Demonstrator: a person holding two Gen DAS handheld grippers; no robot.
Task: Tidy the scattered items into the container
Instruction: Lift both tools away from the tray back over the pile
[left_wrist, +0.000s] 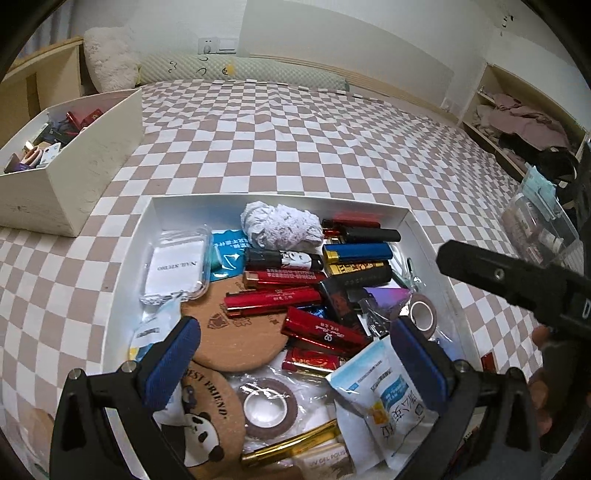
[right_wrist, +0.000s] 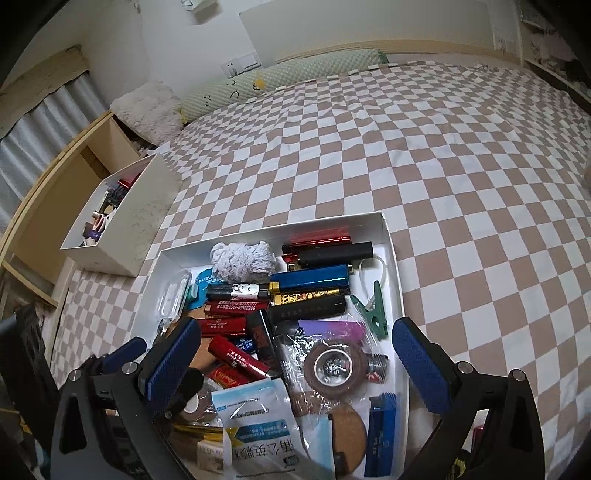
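A shallow white box (left_wrist: 424, 240) (right_wrist: 389, 236) lies on the checkered bed, full of small items: several lighters (left_wrist: 358, 253) (right_wrist: 310, 278), cork coasters (left_wrist: 236, 332), tape rolls (left_wrist: 267, 406) (right_wrist: 332, 365), a white-blue sachet (left_wrist: 380, 391) (right_wrist: 258, 417), crumpled tissue (left_wrist: 280, 223) (right_wrist: 242, 260) and a green clip (right_wrist: 375, 314). My left gripper (left_wrist: 295, 350) is open and empty, low over the box's near end. My right gripper (right_wrist: 299, 354) is open and empty above the same box. The right gripper's black body (left_wrist: 517, 284) shows at the right in the left wrist view.
A taller cream box (left_wrist: 74, 177) (right_wrist: 136, 221) with more small items stands at the bed's left edge. A clear bag (left_wrist: 539, 225) of items lies at the right. Pillows (left_wrist: 110, 59) and a bolster (right_wrist: 280, 75) line the headboard. Shelves (left_wrist: 517, 122) flank the bed.
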